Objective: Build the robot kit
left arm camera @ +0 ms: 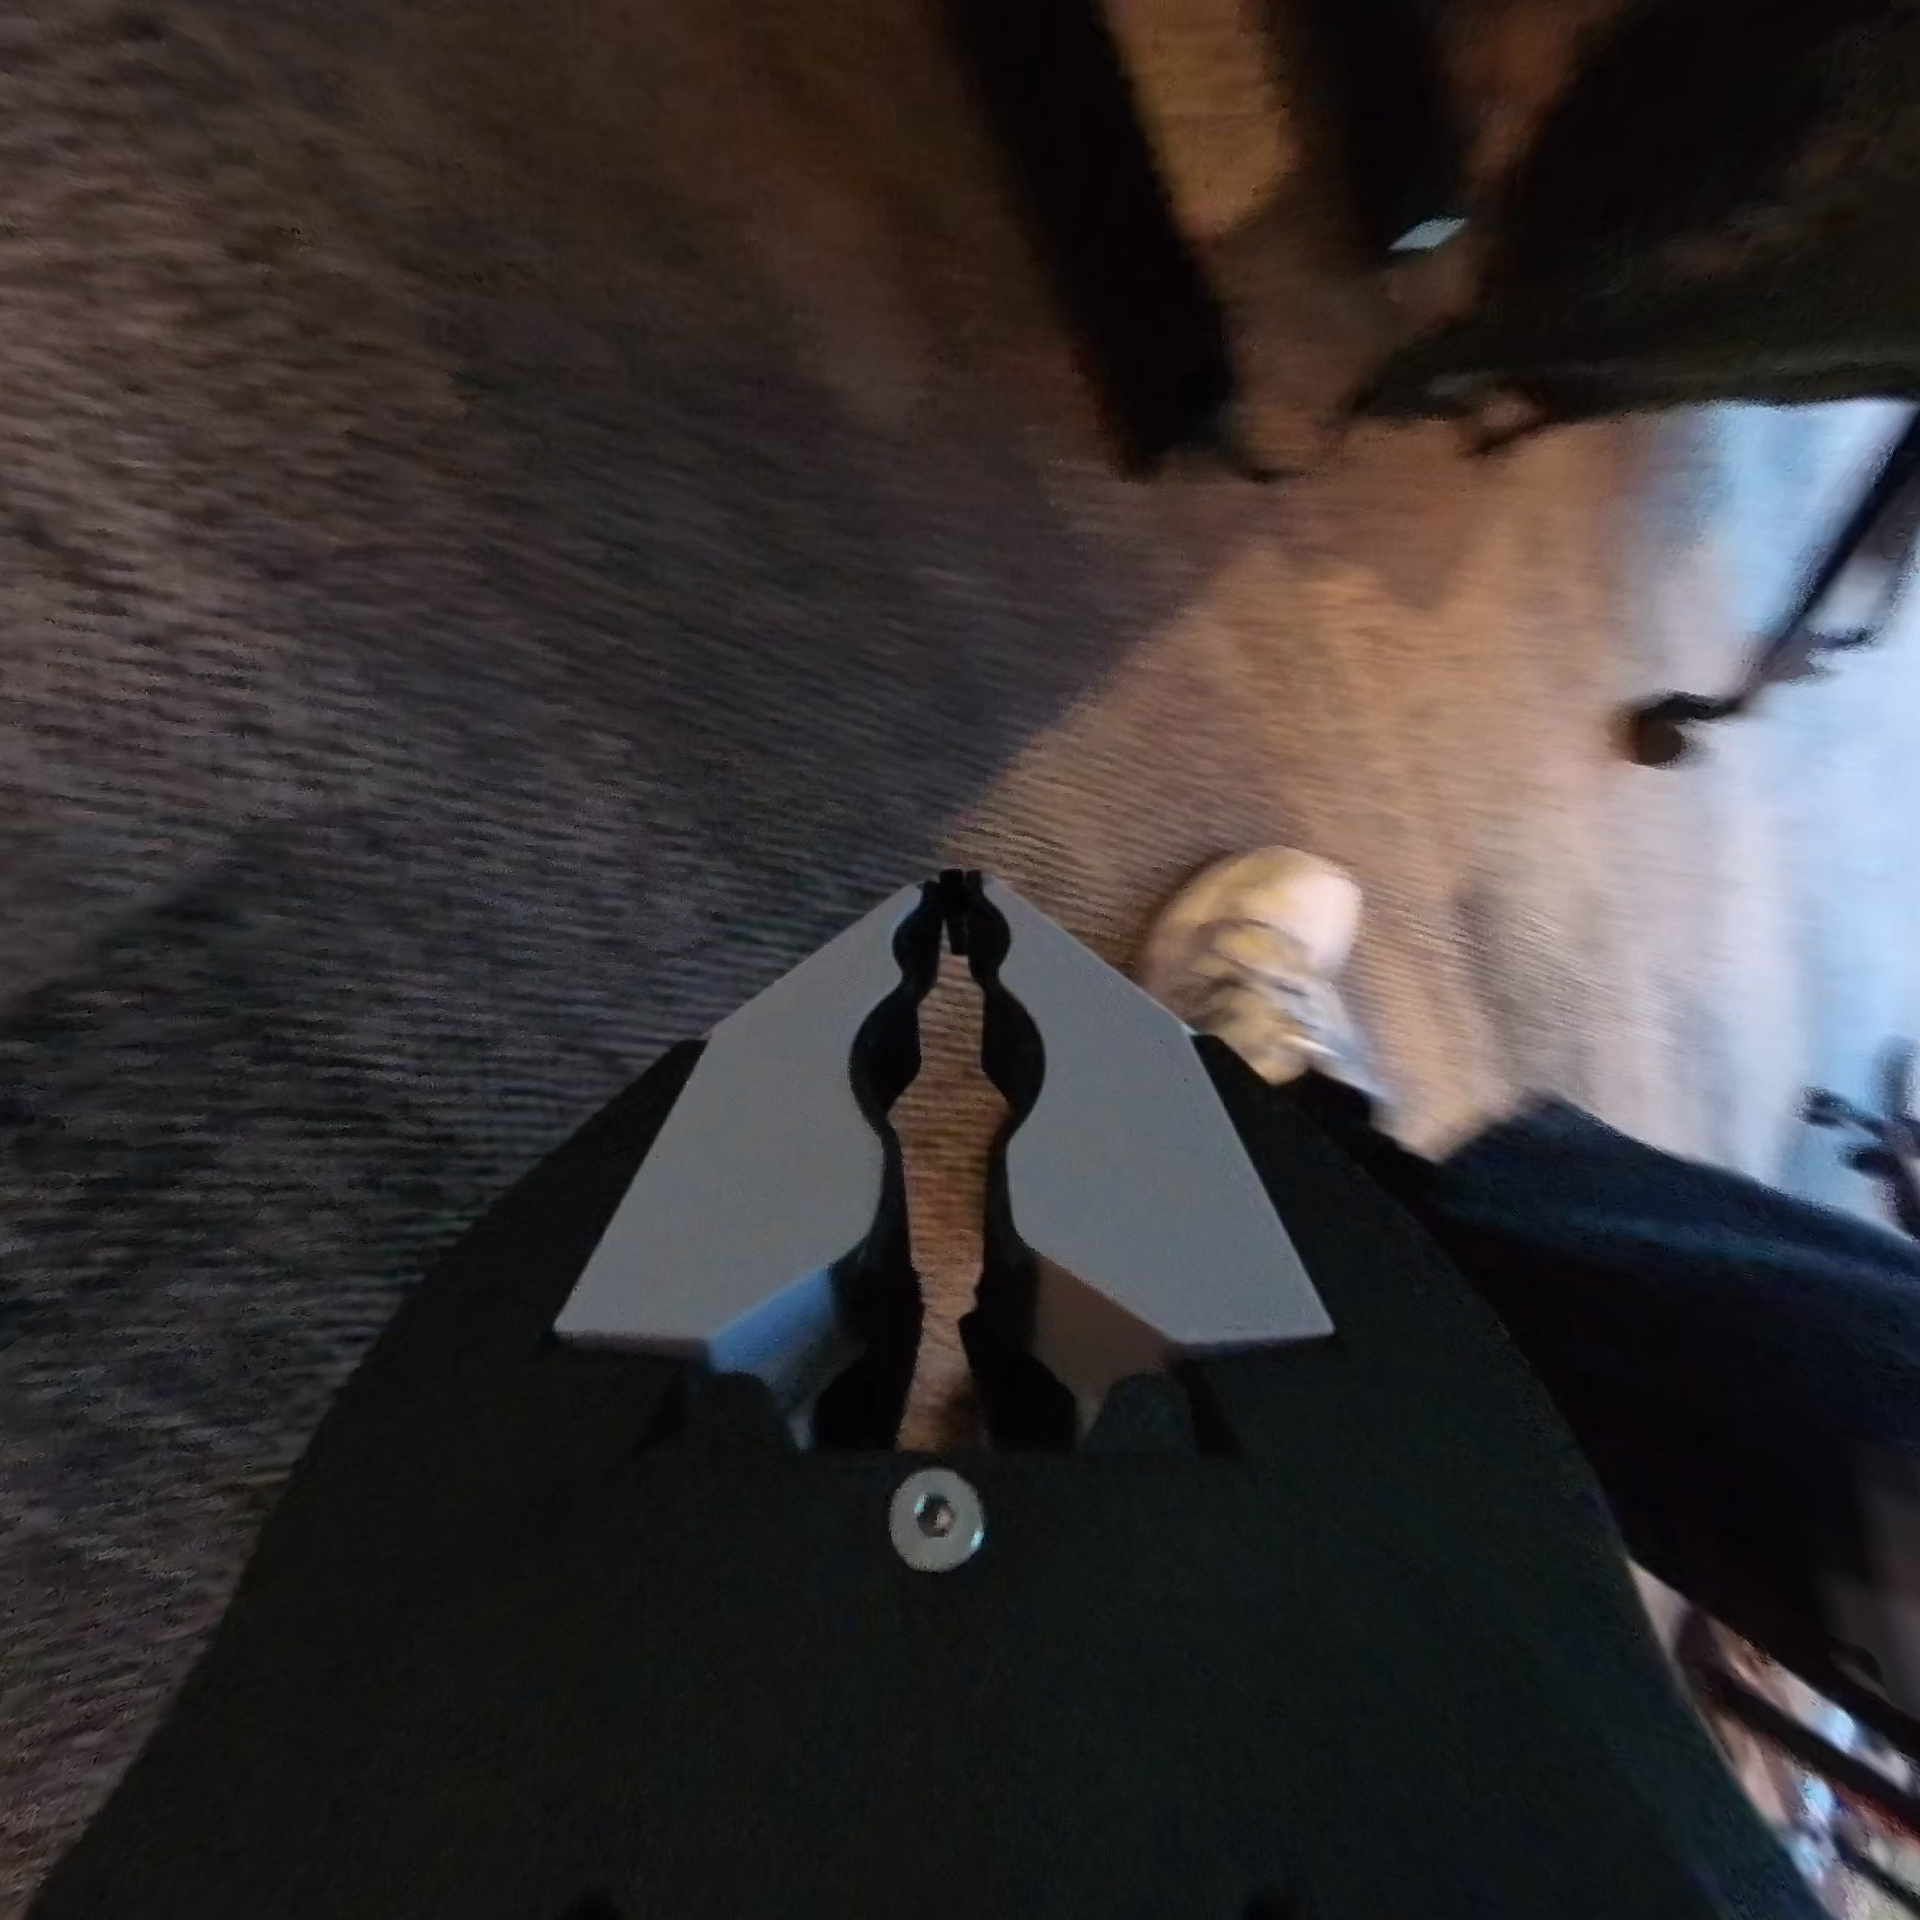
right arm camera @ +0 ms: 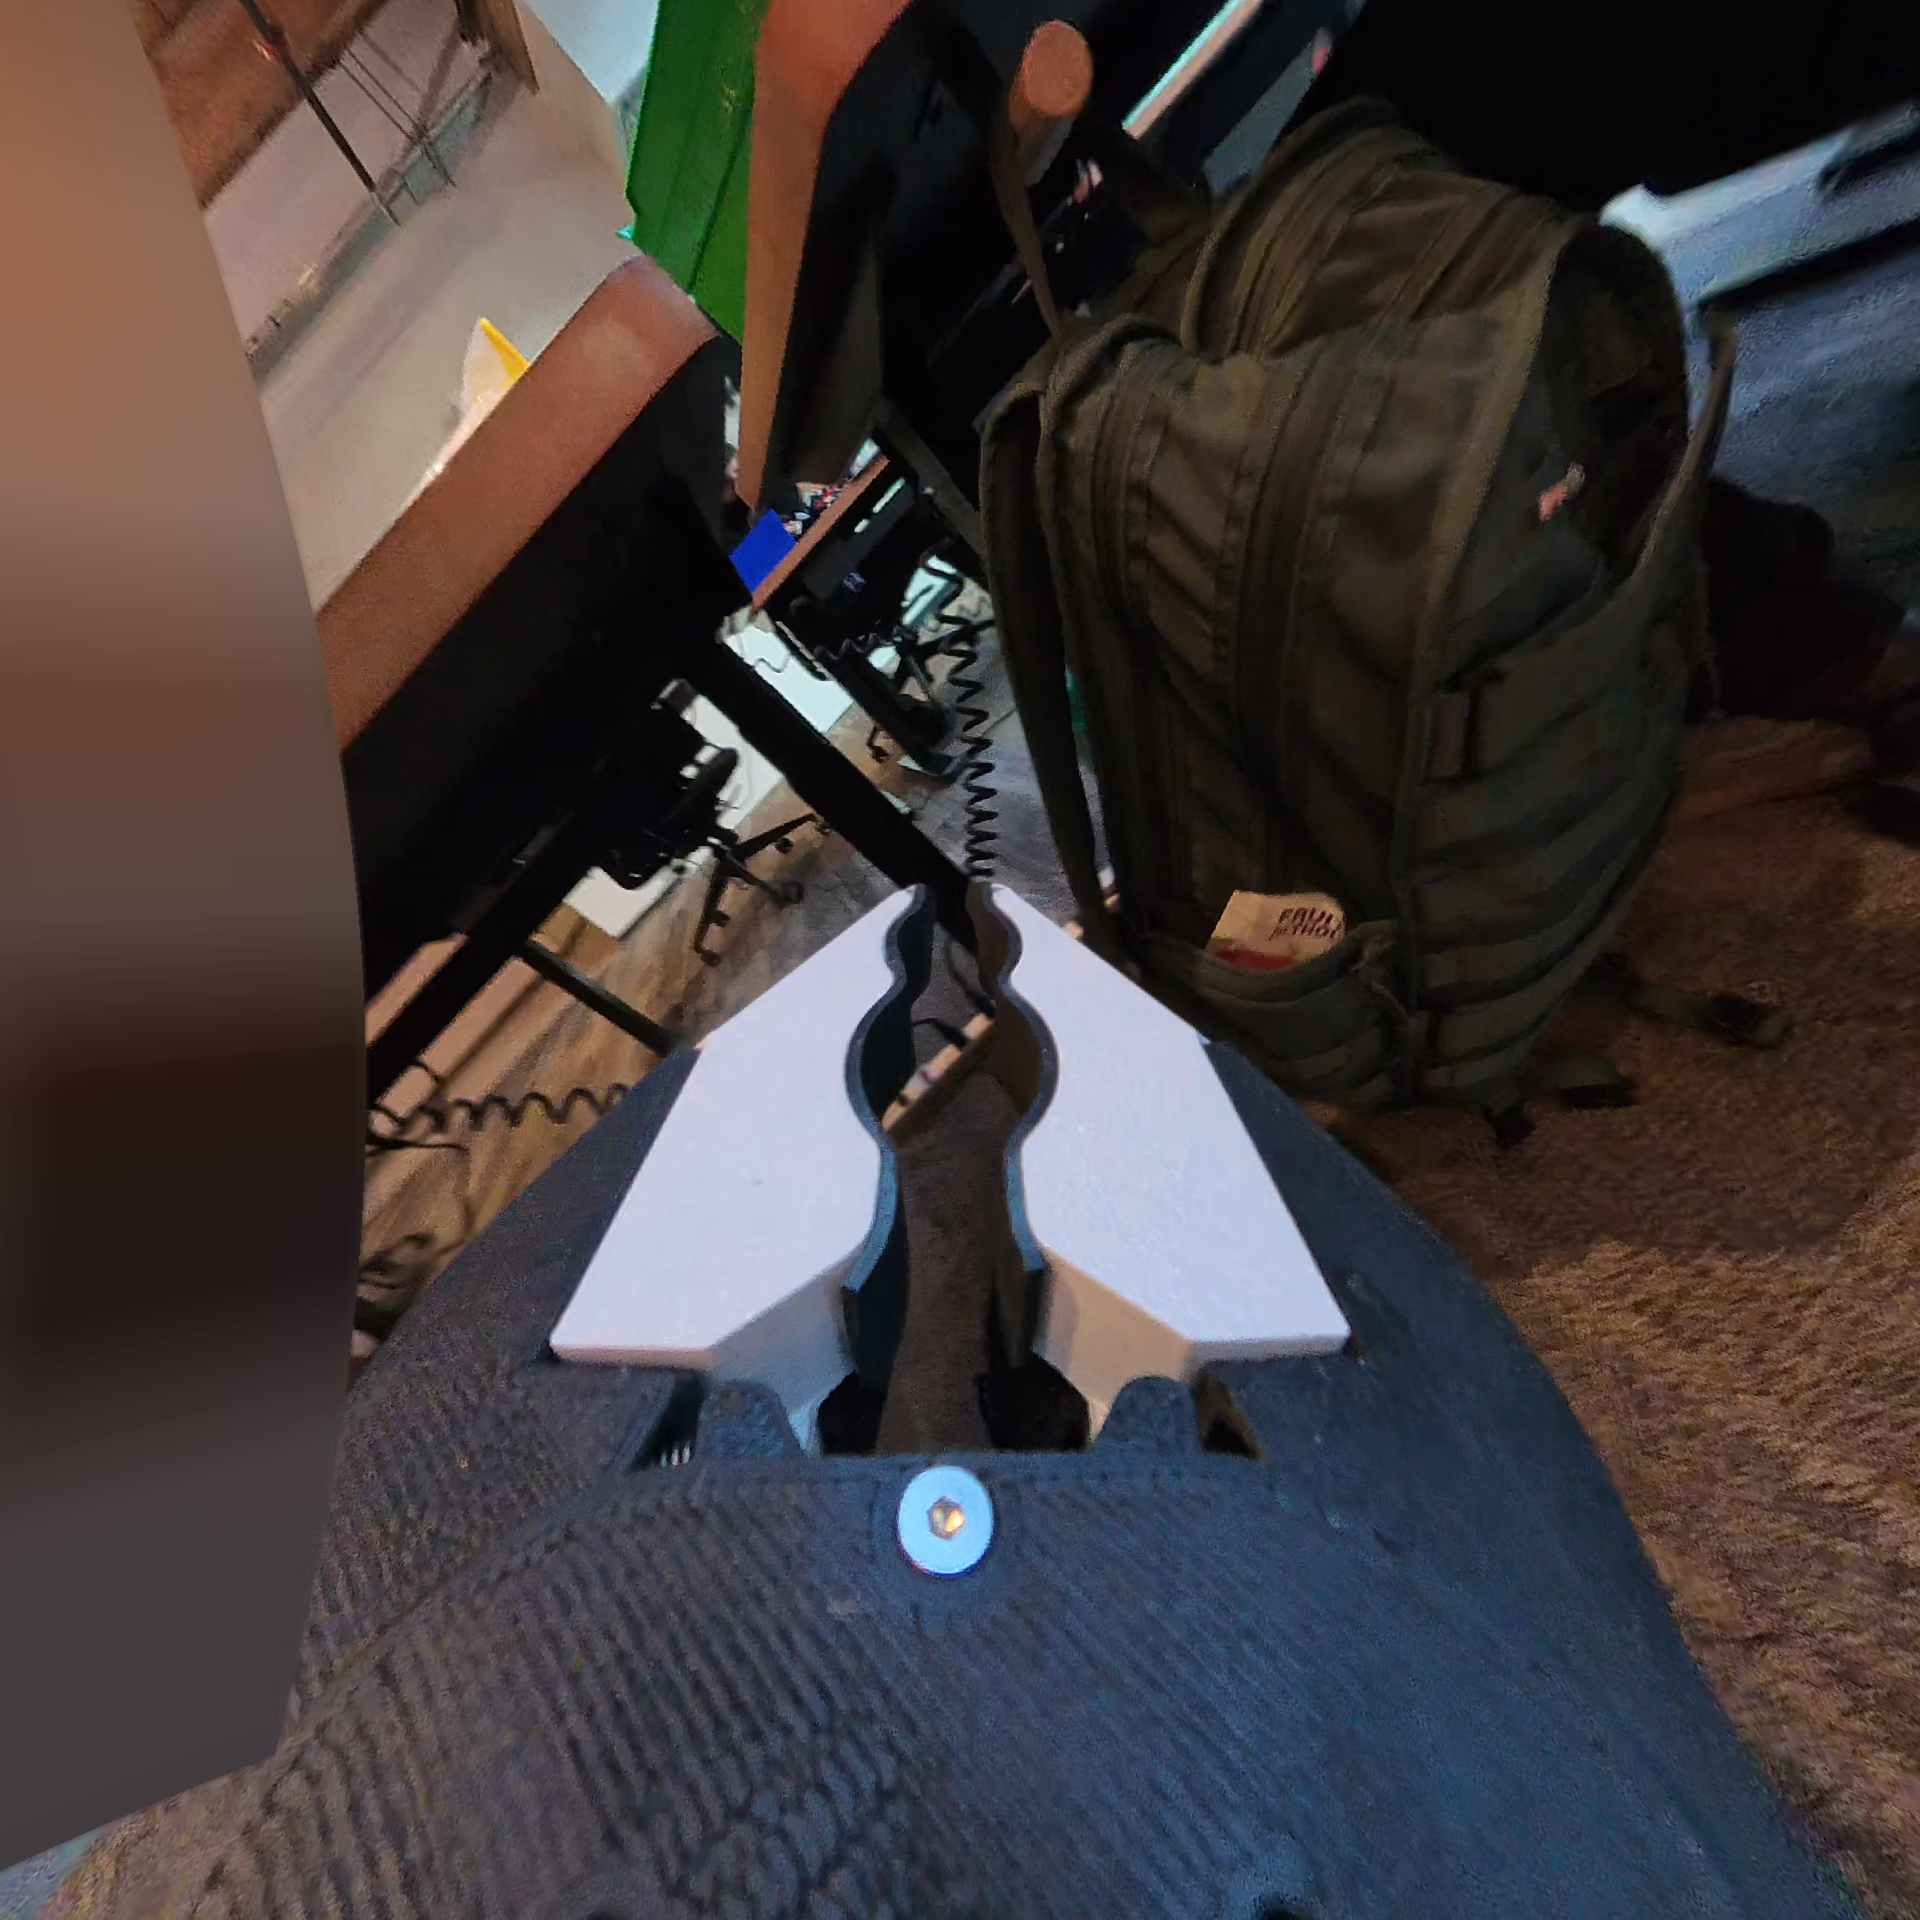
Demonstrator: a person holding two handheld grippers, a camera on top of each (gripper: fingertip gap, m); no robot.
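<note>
Above a grey-brown carpet (left arm camera: 436, 644), the left gripper (left arm camera: 958, 896) points downward with its fingers (left arm camera: 790, 1122) closed tip to tip and nothing between them; the view is blurred by motion. Just beside its right finger lies a pale sneaker (left arm camera: 1262, 951) on a foot, with a dark trouser leg (left arm camera: 1662, 1299) running off to the lower right. A dark furniture leg (left arm camera: 1101, 208) crosses the top of the view.

The right gripper (right arm camera: 958, 902) is held low over the carpet (right arm camera: 1662, 1299), its fingers (right arm camera: 1143, 1143) nearly closed, a narrow slit left at the tips, holding nothing. Near it, ahead and to the right, an olive-green backpack (right arm camera: 1351, 582) stands upright on the carpet. A black coiled cable (right arm camera: 977, 748) hangs just left of the backpack. Further left stands a wooden counter (right arm camera: 520, 499) on black legs.
</note>
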